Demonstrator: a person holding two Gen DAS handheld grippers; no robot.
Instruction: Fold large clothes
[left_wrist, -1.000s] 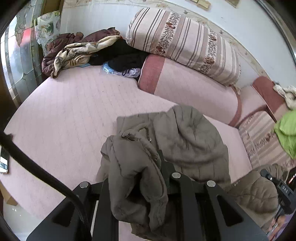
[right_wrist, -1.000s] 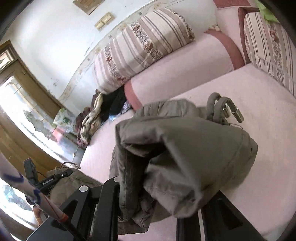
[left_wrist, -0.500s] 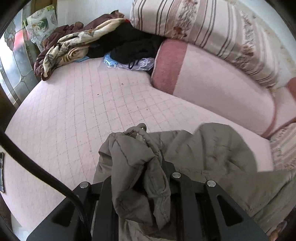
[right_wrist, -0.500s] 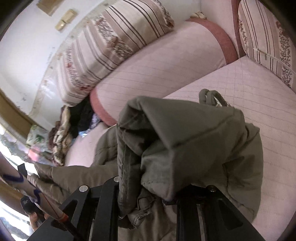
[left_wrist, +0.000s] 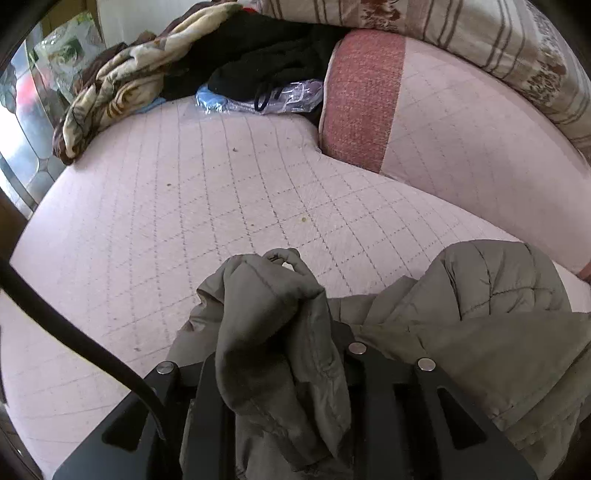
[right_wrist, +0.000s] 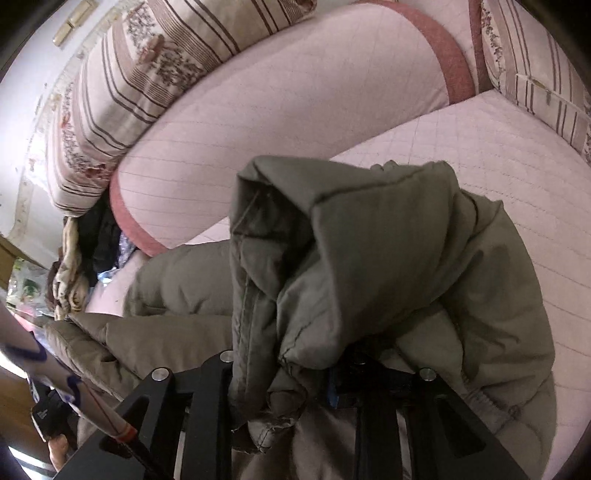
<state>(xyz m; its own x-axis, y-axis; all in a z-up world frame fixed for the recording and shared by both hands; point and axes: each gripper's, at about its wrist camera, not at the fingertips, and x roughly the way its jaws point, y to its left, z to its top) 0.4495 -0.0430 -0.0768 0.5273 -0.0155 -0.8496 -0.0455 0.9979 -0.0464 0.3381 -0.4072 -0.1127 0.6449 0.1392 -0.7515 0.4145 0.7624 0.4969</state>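
Observation:
An olive-grey padded jacket (left_wrist: 480, 332) lies stretched low over the pink quilted couch seat (left_wrist: 184, 206). My left gripper (left_wrist: 273, 354) is shut on a bunched edge of the jacket, which drapes over its fingers. My right gripper (right_wrist: 295, 369) is shut on another bunched part of the same jacket (right_wrist: 388, 251), whose folds hide the fingertips. In the right wrist view the jacket's span runs left toward the left gripper's hand at the lower left.
A pink bolster with a red end (left_wrist: 406, 118) and striped floral cushions (right_wrist: 147, 74) line the back. A pile of blankets and black clothes (left_wrist: 192, 66) with a plastic bag (left_wrist: 258, 98) sits at the far left end. A striped cushion (right_wrist: 535, 66) stands at the right.
Both grippers have moved lower and closer to the seat and apart from each other. The jacket has gone from a hanging bunch to a spread span between them.

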